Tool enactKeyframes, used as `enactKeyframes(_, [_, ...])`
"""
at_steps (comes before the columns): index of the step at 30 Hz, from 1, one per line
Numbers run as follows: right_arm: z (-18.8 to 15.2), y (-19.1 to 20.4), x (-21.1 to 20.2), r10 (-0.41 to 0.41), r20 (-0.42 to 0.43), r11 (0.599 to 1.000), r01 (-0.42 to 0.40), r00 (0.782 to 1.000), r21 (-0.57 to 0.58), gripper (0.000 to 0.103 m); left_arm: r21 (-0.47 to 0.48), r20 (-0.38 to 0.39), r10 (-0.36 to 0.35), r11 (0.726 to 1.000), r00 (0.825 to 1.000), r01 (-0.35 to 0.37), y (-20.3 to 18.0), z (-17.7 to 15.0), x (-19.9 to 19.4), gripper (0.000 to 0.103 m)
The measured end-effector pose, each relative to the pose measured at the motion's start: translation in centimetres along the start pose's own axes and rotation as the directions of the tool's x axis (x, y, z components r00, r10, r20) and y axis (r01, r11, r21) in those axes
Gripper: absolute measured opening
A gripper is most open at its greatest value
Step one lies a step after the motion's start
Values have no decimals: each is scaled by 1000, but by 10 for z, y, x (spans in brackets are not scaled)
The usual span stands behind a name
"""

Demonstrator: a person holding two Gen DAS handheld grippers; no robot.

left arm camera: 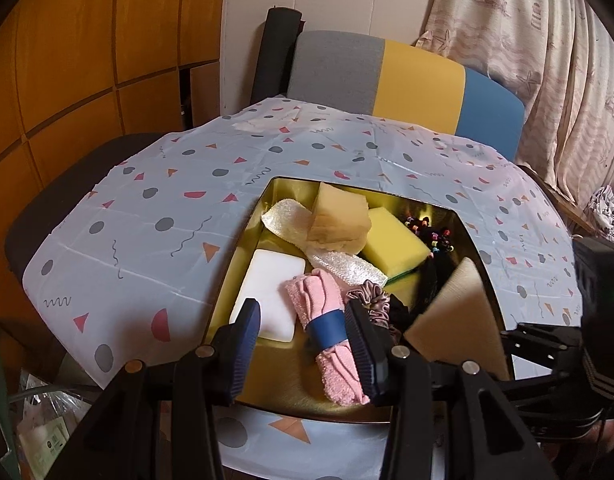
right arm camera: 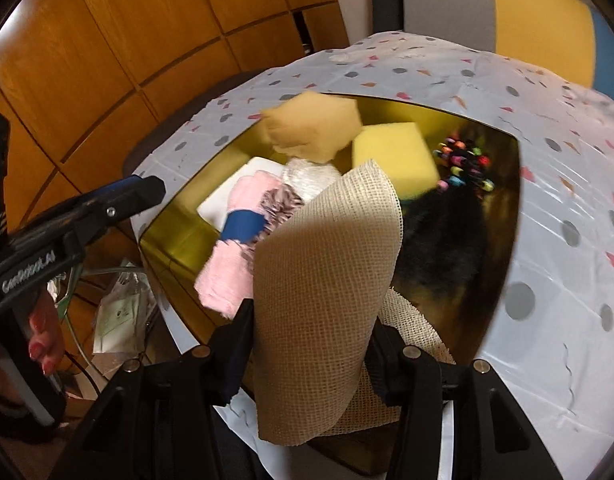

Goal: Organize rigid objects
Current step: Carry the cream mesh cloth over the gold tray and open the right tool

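Gold tray (left arm camera: 489, 264), square and shallow, sits on the patterned counter (left arm camera: 127, 220) just ahead of both tongs, crowded with sponges, cloths and hair ties. Right tongs (right arm camera: 307, 332) are clamped on a curled beige mesh mat (right arm camera: 327, 248), hanging over the tray's near corner. Left tongs (left arm camera: 303, 320) hover partly open and empty over a pink rolled cloth (left arm camera: 327, 320) with a blue band; the cloth lies between the pads, apparently untouched. A white sponge (left arm camera: 267, 292) lies just left of them. To do this step well, lower the mat flat and release only once it rests. Bare counter lies to the left and beyond the tray; its near rim sits close under both tongs, so clear it when withdrawing.
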State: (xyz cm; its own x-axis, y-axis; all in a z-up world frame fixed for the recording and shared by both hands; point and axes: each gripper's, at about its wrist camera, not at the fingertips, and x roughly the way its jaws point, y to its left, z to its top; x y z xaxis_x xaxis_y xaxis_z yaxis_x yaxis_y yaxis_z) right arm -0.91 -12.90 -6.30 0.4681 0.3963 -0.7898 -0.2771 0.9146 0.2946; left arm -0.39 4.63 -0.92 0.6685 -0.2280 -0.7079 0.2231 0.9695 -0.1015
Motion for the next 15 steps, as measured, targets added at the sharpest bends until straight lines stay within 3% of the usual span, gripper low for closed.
enactKeyframes(5, [11,0,16,-12,16,1000,12,1000,11,51,-4,0,-2,1000,1000,2,1,-1,-2,44])
enactKeyframes(10, [8,-5,6,15,34,999,-16,999,41,55,-2,1,-3,1000,1000,3,1,-2,-1,44])
enactKeyframes(15, [2,-11,-9,3,60,998,-7,998,67,73,-6,-18,-10,1000,1000,10,-1,-3,3,44])
